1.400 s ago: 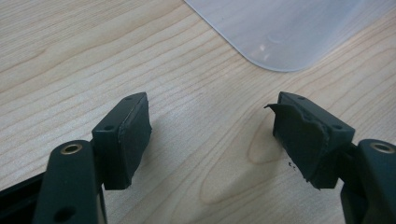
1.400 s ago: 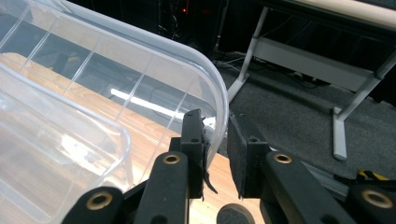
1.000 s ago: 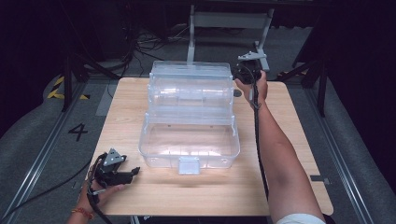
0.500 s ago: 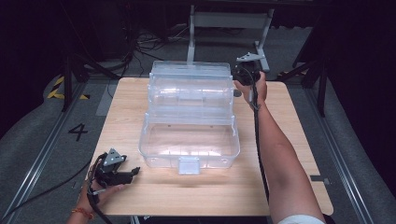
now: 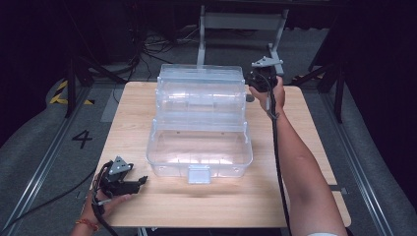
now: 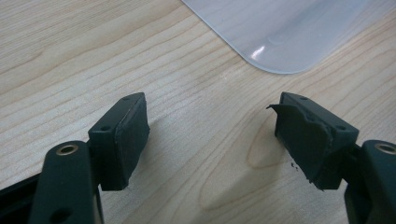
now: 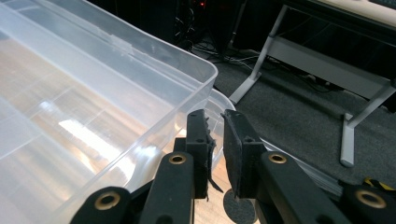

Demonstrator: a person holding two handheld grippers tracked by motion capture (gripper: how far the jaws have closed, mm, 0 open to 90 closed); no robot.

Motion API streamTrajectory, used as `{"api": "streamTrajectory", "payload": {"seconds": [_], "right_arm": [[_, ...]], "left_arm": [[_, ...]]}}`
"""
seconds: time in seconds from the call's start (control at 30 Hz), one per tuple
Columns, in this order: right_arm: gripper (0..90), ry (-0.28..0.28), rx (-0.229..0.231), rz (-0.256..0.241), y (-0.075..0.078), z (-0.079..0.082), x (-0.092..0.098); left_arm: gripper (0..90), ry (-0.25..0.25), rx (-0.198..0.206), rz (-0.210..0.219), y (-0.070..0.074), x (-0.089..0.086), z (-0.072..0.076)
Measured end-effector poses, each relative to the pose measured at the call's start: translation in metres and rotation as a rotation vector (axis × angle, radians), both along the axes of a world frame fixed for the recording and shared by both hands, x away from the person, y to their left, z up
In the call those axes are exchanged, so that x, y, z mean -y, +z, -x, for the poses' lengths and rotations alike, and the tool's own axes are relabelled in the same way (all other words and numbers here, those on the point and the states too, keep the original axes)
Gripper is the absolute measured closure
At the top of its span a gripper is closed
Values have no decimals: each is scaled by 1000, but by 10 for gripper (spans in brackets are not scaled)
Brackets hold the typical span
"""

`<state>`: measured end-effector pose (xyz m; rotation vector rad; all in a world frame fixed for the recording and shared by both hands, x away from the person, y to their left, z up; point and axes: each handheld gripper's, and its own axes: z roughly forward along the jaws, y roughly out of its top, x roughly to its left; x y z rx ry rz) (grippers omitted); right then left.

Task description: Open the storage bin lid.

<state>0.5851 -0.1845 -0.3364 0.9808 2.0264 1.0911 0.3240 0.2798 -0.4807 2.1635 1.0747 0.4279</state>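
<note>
1. High view: clear box sits mid-surface, lid swung back, looks fully open.
2. Right hand-held gripper at the lid's far right corner, jaws nearly closed, gripping nothing I can make out.
3. Left hand-held gripper rests wide open, empty, near the box's front corner.
4. Closing or loading seemingly remains.

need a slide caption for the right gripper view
Right gripper, jaws nearly closed with a thin gap, at the far corner of the clear plastic box, a grey metal frame beyond.
</note>
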Motion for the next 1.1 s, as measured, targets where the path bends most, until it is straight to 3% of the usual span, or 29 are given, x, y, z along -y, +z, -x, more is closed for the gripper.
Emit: {"api": "streamTrajectory", "payload": {"seconds": [0.73, 1.1], "right_arm": [[807, 85, 13, 50, 9, 45, 16], [806, 119, -12, 71, -5, 69, 32]], "left_arm": [[264, 3, 5, 3, 0, 0, 0], [264, 3, 5, 2, 0, 0, 0]]}}
